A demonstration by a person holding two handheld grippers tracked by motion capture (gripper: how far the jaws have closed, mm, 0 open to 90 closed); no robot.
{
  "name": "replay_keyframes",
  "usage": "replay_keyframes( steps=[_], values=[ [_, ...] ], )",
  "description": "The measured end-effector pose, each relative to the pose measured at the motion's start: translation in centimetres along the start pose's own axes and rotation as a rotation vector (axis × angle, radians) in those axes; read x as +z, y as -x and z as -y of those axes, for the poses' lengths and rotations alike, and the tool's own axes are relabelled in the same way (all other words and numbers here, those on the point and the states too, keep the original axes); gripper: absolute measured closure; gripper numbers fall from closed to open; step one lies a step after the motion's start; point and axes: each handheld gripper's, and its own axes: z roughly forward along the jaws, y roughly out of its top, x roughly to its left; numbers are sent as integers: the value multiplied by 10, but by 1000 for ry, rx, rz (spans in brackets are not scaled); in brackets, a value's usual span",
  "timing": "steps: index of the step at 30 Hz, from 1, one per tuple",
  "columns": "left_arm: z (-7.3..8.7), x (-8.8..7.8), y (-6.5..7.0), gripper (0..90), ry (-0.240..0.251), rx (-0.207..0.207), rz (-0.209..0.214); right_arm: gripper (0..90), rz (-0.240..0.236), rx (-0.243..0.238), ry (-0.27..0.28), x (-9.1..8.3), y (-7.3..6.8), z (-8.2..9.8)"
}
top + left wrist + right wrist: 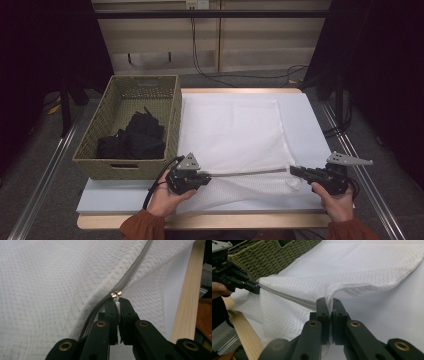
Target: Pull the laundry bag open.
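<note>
Two hands at the bottom edge of the high view each hold one pair of tongs. Left tongs (204, 176) are pressed together on the little metal zip pull (116, 294) of a white mesh bag (235, 135). Right tongs (296, 171) are pressed together on the cloth at the other end of the grey zipper (247, 173).

With one end pinched on each side, the zipper is pulled into a straight, tight line and lifted a bit off the surface (310, 125). That probably makes the pull slide easily without the soft cloth bunching up. The rest of the bag lies flat and spread out on the white surface, behind the tongs.

Counting up: one mesh bag, one zipper, two tongs. One woven basket (100, 125) sits just beside the bag on the left, with a pile of black clothes (132, 140) inside. How many clothes there are is hard to tell.
</note>
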Motion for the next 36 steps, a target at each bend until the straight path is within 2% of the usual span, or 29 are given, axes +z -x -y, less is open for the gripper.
replay_keyframes(
  steps=[2, 4, 10, 21, 36],
  values=[
    [1, -1, 0, 864, 5, -12, 4, 872, 1, -2, -3, 0, 0, 0],
    [1, -2, 0, 863, -9, -4, 2, 872, 1, -2, -3, 1, -1, 0],
    [3, -6, 0, 863, 4, -9, 2, 872, -5, 2, -3, 0, 0, 0],
    [7, -12, 0, 863, -7, -3, 1, 872, -4, -3, -4, 1, -1, 0],
    [15, -17, -5, 863, -13, -23, -13, 873, -5, -2, 0, 3, -3, -1]
  ],
)
